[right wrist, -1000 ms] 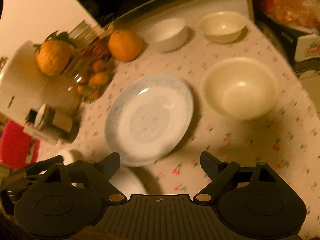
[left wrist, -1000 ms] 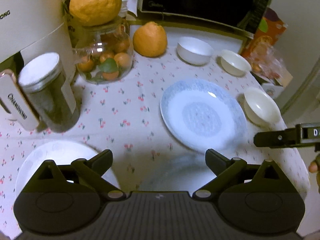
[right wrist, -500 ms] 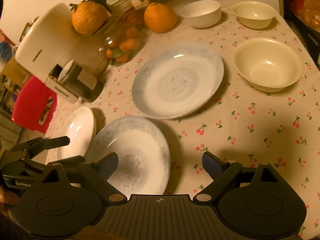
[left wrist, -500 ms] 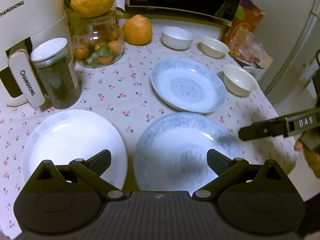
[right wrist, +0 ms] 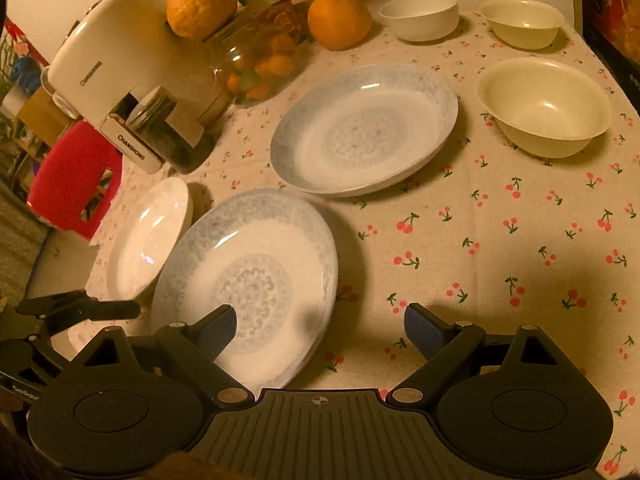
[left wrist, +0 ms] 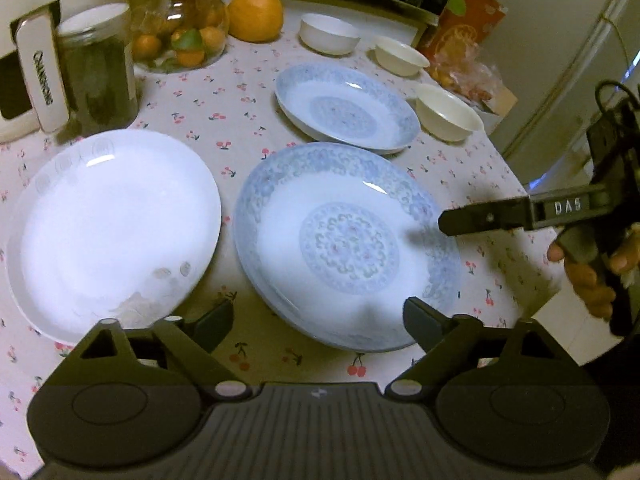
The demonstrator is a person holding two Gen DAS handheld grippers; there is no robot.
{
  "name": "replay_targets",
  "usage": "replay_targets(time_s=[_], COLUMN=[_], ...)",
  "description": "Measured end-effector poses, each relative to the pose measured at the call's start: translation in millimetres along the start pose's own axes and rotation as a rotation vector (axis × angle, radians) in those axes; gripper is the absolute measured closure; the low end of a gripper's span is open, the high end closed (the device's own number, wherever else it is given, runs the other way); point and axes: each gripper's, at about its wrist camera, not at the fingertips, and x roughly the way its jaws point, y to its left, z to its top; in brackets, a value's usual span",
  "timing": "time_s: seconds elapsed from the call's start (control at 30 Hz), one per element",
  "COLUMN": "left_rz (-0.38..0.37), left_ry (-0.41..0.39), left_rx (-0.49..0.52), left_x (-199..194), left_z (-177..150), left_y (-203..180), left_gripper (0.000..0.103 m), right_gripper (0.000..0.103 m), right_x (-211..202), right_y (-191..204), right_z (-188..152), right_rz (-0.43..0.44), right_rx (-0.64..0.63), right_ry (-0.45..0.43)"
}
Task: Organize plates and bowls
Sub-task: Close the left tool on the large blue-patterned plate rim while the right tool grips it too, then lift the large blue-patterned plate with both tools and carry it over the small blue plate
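Both claws, left gripper [left wrist: 318, 316] and right gripper [right wrist: 320, 322], hang released. Best slide one finger under the near blue plate [left wrist: 344, 244] rim, then clench squarely before stacking it on the far blue plate [left wrist: 346, 106].

We see a cherry-print tablecloth [right wrist: 500, 240] covering the table. At its far left stands a white appliance [right wrist: 116, 52] with a lettered handle, and just beside that a dark glass jar [left wrist: 100, 76] with a silver lid. Behind it sits a clear jar of small oranges [left wrist: 184, 36], and we see a large orange fruit [right wrist: 200, 0] resting on top of it. Another large orange [left wrist: 256, 14] lies on the cloth beside the jar. A red stool [right wrist: 76, 180] stands off the table's left side, and snack bags [left wrist: 468, 52] crowd the far right corner.
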Motion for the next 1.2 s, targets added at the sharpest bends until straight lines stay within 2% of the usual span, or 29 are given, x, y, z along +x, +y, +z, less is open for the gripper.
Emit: replay_targets(time_s=[0.17,0.4,0.67,0.8,0.93,1.2], left_rz=[-0.017,0.013,0.039,0.049,0.045,0.036], left_ry=[-0.043,-0.033,-0.03,-0.03,-0.037,-0.034], left_rx=[-0.04,-0.078,-0.097,-0.11,-0.121,-0.119], left_x=[5,13,15,16,14,11], left_z=[1,0,-2,-2,-3,-4], left_y=[4,10,17,20,23,23], left_gripper=[0.034,0.057,0.075,0.084,0.087,0.088], right_gripper=[0.011,0.017,0.054,0.067,0.088,0.09], right_x=[3,5,16,20,20,14], right_y=[-1,6,3,-2,-6,1], right_z=[-2,-1,-1,-2,0,0], right_rz=[0.014,0.005,-0.025,-0.035,-0.012,-0.012], right_rx=[0.012,-0.027,-0.016,0.011,0.029,0.004], right_ry=[-0.024,-0.051,-0.034,-0.024,-0.019,-0.032])
